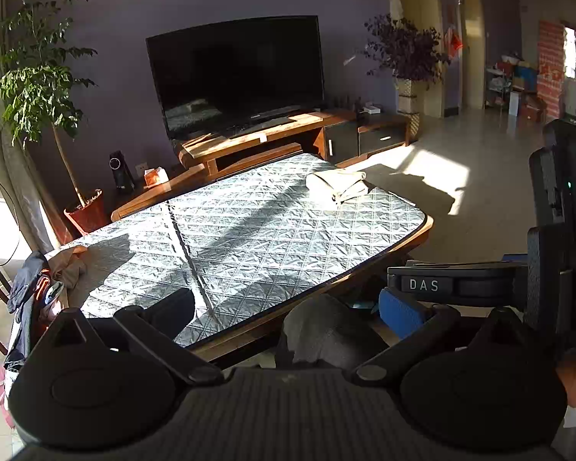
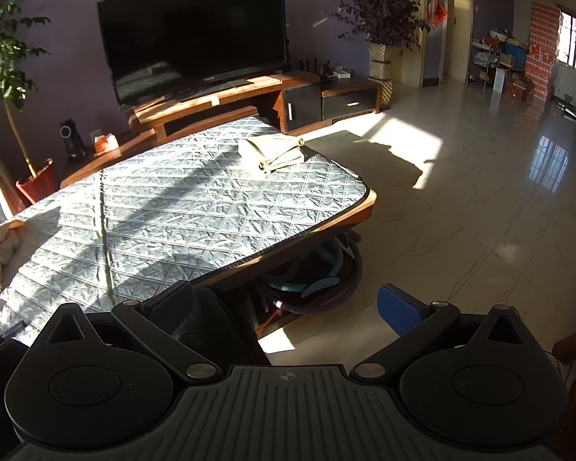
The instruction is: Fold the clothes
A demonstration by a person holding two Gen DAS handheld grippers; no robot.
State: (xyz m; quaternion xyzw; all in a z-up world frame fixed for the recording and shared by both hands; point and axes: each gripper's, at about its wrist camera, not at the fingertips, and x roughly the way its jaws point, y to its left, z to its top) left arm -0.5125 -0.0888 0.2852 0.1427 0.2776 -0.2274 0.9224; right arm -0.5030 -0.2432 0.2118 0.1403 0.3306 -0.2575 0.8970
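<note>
A folded beige garment lies at the far right end of the quilted grey table cover; it also shows in the right wrist view. A crumpled tan garment lies at the table's left end, with dark clothes hanging beside it. The tan garment also shows in the right wrist view. My left gripper is open and empty above the table's near edge. My right gripper is open and empty, also at the near edge. The right gripper's body shows at the right of the left wrist view.
A TV on a wooden stand lies beyond the table. Potted plants stand at left and right of it. Hoops and tubes lie under the table. Tiled floor spreads to the right.
</note>
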